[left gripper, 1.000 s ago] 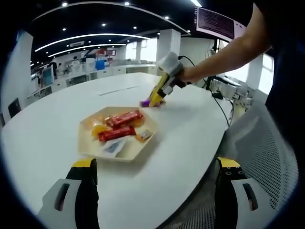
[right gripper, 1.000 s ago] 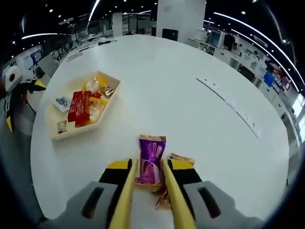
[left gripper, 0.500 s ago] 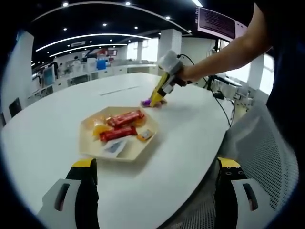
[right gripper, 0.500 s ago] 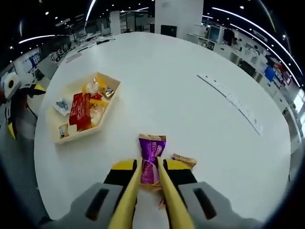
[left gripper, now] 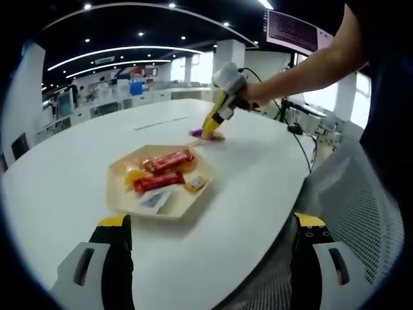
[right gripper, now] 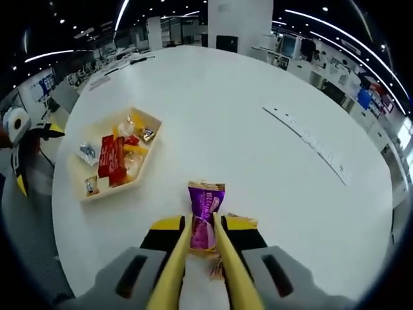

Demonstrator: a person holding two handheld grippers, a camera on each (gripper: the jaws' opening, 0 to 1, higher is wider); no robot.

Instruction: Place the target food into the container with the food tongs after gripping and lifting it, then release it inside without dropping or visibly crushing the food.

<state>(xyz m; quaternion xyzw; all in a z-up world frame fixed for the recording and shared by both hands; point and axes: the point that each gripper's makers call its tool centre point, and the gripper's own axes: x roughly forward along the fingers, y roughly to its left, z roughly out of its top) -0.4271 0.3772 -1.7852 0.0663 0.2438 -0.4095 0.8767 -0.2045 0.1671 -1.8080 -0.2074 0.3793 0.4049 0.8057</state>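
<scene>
A purple snack packet (right gripper: 205, 210) hangs just above the white table, pinched between the yellow food tongs (right gripper: 173, 261). My right gripper (right gripper: 205, 226) is shut on those tongs. The left gripper view has the same packet (left gripper: 195, 133) at the tong tips, beyond the tray, with the right gripper (left gripper: 218, 111) held by a person's arm. The beige tray (right gripper: 110, 189) lies to the left with red bars and several small wrapped sweets in it. My left gripper (left gripper: 211, 221) is open and holds nothing, low over the near table edge in front of the tray (left gripper: 161, 213).
A brown-wrapped snack (right gripper: 215, 266) lies on the table under the tongs. A thin white strip (right gripper: 303, 135) lies across the far side of the table. A grey mesh chair (left gripper: 361, 206) stands at the table's right edge. The left gripper (right gripper: 16, 148) shows beside the tray.
The right gripper has risen a little with the tongs, and the purple packet has come up off the table. The left gripper has stayed still.
</scene>
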